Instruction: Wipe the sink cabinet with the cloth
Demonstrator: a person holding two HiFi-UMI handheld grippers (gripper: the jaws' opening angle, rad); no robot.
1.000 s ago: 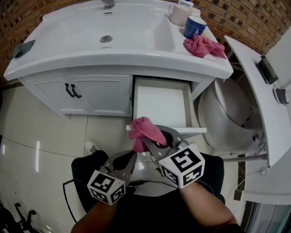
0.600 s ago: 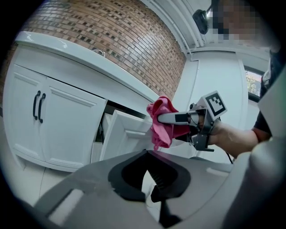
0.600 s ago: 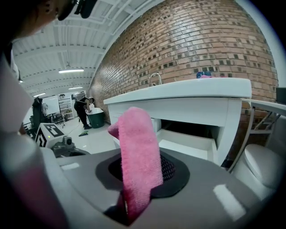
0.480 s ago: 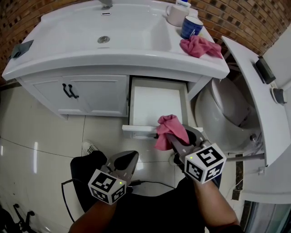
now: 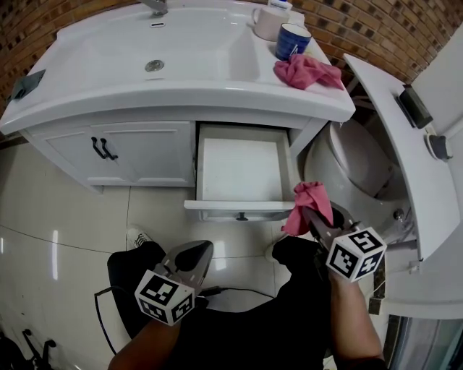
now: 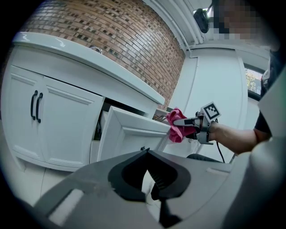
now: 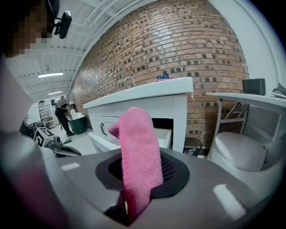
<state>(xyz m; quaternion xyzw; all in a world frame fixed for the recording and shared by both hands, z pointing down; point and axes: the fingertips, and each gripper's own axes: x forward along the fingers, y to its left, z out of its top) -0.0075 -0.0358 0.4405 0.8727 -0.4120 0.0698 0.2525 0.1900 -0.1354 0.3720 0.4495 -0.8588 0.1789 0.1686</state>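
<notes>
Fingers (image 7: 214,181) of your right gripper (image 5: 312,215) are clamped on the pink cloth (image 5: 307,198), which stands up out of the closed jaws as a folded wad. You hold it at the lower right of the head view. The cloth is just beside the right corner of the drawer (image 5: 242,170) front; no view shows whether it touches.

Your left gripper (image 5: 201,249) sits at the lower left of centre over your dark lap. Its jaws are pressed together with nothing between them, and it is well apart from the drawer. Beside it, a white shoe (image 5: 137,235) rests on the glossy tiled floor (image 5: 65,217).

Past the grippers, the drawer is pulled out from the white cabinet (image 5: 43,134), and its pale inside is bare. To its left in the frame, two cabinet doors (image 5: 137,152) are closed, with a pair of black handles (image 5: 101,148) between them. To the right of the drawer, a white toilet (image 5: 347,170) stands close to the cabinet's side.

Higher in the frame, the sink (image 5: 166,43) tops the cabinet, with its drain (image 5: 153,66) near the middle of the basin. On the counter at the upper right lies a second pink cloth (image 5: 304,71), crumpled near the edge. A blue mug (image 5: 291,40) stands just behind it and a white mug (image 5: 266,22) beyond that. A brick wall (image 5: 383,25) runs along the top of the frame.
</notes>
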